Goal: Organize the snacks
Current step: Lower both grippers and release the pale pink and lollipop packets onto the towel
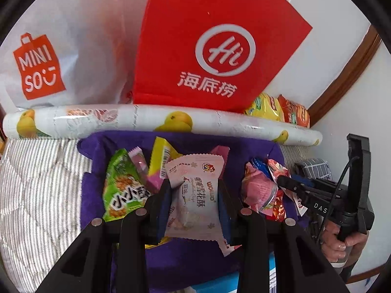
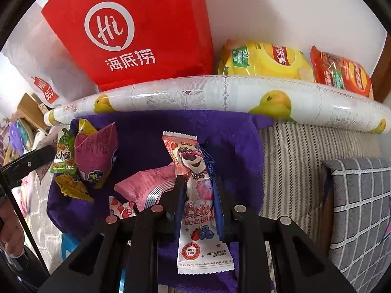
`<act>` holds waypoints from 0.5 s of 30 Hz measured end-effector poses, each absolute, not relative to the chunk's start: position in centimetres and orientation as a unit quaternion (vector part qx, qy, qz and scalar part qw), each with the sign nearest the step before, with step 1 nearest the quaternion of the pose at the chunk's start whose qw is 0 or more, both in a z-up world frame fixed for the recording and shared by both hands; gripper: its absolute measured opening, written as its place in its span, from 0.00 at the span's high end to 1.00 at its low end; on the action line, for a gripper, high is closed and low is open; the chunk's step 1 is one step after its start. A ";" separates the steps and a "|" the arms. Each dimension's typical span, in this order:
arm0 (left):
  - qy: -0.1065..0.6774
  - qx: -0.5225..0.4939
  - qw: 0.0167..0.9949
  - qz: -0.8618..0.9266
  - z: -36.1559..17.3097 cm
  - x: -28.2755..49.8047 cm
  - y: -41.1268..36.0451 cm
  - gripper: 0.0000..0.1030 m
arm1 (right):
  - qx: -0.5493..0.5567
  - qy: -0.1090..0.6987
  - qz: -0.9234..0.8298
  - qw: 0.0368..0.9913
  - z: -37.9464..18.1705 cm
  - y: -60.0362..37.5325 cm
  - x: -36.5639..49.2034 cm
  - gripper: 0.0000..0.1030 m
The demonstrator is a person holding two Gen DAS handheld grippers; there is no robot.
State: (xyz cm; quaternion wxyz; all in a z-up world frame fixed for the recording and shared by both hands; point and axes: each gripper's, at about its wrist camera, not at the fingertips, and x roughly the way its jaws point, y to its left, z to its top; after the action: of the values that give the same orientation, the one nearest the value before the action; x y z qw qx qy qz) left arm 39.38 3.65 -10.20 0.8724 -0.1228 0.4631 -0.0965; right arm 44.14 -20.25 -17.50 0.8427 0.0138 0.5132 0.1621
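Left gripper (image 1: 194,195) jaws pinch white snack pack (image 1: 195,195), low middle of frame, over purple cloth (image 1: 185,261). I see green snack (image 1: 122,185) to its left. Right gripper (image 2: 198,205) jaws pinch pink bear snack stick (image 2: 195,171), middle of frame, over same cloth. Red bag (image 2: 136,29) stands up top, behind fruit-print roll (image 2: 220,95).
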 end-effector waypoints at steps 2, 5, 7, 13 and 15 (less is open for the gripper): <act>0.467 -0.119 0.871 -0.098 -10.5 39.5 3.2 0.68 | 0.008 0.507 0.164 0.846 -17.2 -20.1 44.0 0.67; 0.474 -0.115 0.867 -0.104 -10.9 39.6 2.7 0.68 | 0.005 0.495 0.165 0.853 -16.5 -20.3 43.6 0.60; 0.477 -0.113 0.865 -0.102 -11.1 39.7 2.5 0.68 | 0.007 0.487 0.165 0.858 -15.8 -20.6 43.3 0.60; 0.486 -0.107 0.863 -0.090 -11.9 40.1 2.5 0.68 | 0.021 0.472 0.175 0.863 -14.6 -20.6 42.6 0.59; 0.488 -0.106 0.862 -0.088 -12.2 40.2 2.5 0.68 | 0.021 0.471 0.178 0.864 -14.5 -20.5 42.5 0.59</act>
State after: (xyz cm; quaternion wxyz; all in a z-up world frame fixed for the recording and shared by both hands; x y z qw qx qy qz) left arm 40.23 2.48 -12.19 0.8620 -0.1064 0.4878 -0.0883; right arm 42.54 -20.49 -14.45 0.8639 0.0206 0.4707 0.1779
